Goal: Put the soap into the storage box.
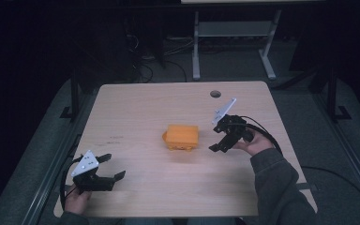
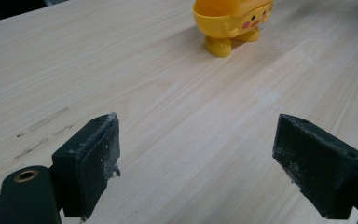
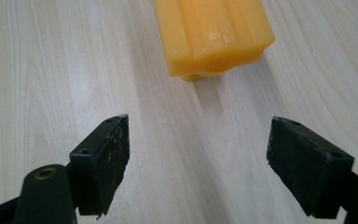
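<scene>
A yellow-orange toy container (image 1: 183,137) with small feet and a painted face stands in the middle of the wooden table (image 1: 136,108). My left gripper (image 1: 114,166) rests near the front left corner, open and empty, well short of the toy. In the left gripper view the toy (image 2: 233,21) sits far ahead, up and to the right of the open left gripper (image 2: 198,163). My right gripper (image 1: 216,138) hovers just right of the toy, open with nothing in it. In the right gripper view the toy's ribbed top (image 3: 214,32) lies close ahead of the open right gripper (image 3: 198,163).
A round cable hole (image 1: 215,93) sits near the table's far edge. Beyond the table stand the grey legs of another desk (image 1: 196,47), with cables on the dark floor (image 1: 145,70). Faint scuff marks (image 2: 42,128) show on the wood at the left.
</scene>
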`<state>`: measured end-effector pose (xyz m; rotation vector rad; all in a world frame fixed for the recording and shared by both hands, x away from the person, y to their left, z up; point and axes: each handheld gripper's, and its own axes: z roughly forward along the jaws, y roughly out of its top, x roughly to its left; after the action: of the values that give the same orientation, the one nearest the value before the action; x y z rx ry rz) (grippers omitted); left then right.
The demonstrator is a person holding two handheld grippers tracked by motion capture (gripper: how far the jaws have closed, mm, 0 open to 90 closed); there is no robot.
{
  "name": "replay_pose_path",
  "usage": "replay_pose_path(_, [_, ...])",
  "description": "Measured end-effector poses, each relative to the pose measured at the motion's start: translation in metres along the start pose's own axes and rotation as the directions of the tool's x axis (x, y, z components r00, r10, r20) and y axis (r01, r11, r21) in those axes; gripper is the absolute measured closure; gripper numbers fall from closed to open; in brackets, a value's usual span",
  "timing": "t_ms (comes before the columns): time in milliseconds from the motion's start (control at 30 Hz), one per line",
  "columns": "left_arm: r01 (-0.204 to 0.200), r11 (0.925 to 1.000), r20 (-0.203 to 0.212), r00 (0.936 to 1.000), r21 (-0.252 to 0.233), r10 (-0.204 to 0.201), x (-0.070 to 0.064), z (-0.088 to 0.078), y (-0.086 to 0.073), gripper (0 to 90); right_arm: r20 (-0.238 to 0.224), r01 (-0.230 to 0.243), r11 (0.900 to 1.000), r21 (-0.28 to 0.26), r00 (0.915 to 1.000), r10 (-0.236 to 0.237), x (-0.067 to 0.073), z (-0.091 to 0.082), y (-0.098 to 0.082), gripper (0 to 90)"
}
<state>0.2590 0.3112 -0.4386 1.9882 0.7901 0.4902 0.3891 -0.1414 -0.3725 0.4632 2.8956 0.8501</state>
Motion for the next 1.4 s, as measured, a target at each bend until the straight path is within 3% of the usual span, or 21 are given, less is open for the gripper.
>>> replay_pose_path(100, [0.001, 1.0, 0.001, 1.0, -0.001, -0.001, 0.0, 0.0, 0.0, 14.3, -0.006, -0.007, 1.0, 0.016, 1.0, 0.008, 0.0, 0.001, -0.004, 20.3])
replay_pose_path(700, [0.003, 1.0, -0.001, 1.0, 0.004, -0.003, -0.001, 0.001, -0.001, 14.3, 0.008, -0.066, 0.998, -0.009, 0.9978, 0.066, 0.006, -0.009, -0.036, 20.4])
replay_pose_path(1133, [0.006, 1.0, -0.001, 1.0, 0.007, -0.006, -0.002, 0.002, -0.001, 14.3, 0.051, -0.087, 0.996, -0.021, 0.9948, 0.088, 0.016, -0.016, -0.056, 20.9])
replay_pose_path(1400, [0.0, 0.9999, -0.001, 1.0, 0.012, 0.0, -0.002, 0.003, -0.001, 14.3, 0.054, -0.127, 0.992, -0.027, 0.9903, 0.128, 0.021, -0.017, -0.074, 20.5])
